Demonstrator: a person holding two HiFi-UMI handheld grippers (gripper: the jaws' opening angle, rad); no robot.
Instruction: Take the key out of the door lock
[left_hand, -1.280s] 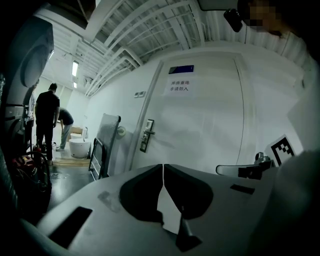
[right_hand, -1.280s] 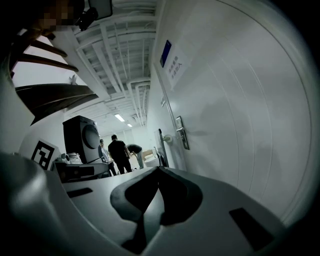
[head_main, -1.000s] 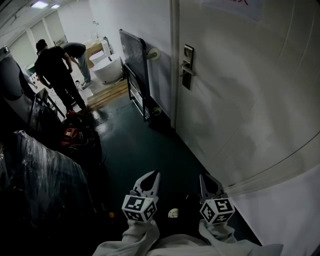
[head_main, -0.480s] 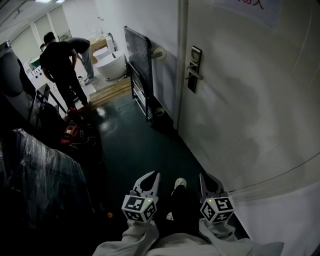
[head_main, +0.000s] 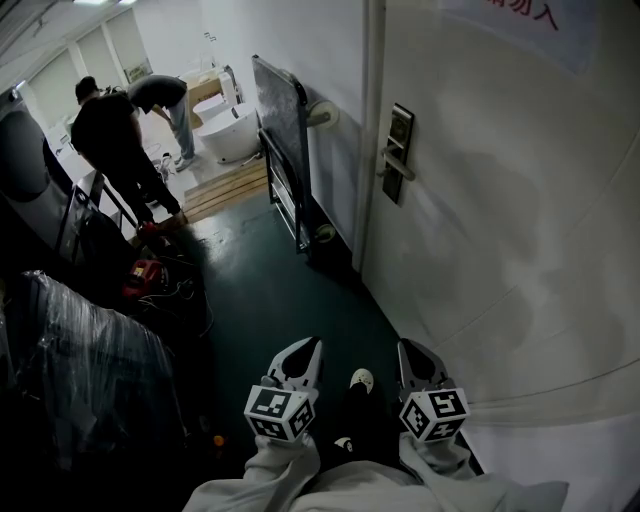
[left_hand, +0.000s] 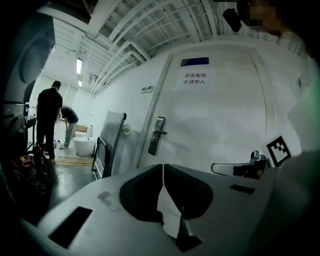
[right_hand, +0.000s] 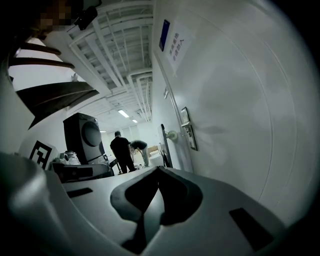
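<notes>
The white door (head_main: 500, 200) fills the right of the head view. Its dark lock plate (head_main: 400, 150) with a metal lever handle (head_main: 392, 168) is far ahead of both grippers; the plate also shows small as the lock plate (left_hand: 156, 136) and lock plate (right_hand: 189, 131). At this distance I cannot make out a key. My left gripper (head_main: 303, 352) and right gripper (head_main: 413, 352) are held low and side by side near my body, well short of the door. Both are shut with their tips touching and nothing between them: left gripper (left_hand: 162, 167), right gripper (right_hand: 157, 170).
A flat trolley (head_main: 282, 125) leans on the wall beyond the door. Two people (head_main: 110, 140) stand at the back beside a white tub (head_main: 232, 130) and a wooden pallet (head_main: 225, 185). A plastic-wrapped bulk (head_main: 80, 370) lines the left. My shoe (head_main: 361, 379) shows on the dark green floor.
The view has moved forward along the corridor, so the door lock sits nearer and lower in the head view. A foot has stepped out between the grippers. Both grippers stay shut.
</notes>
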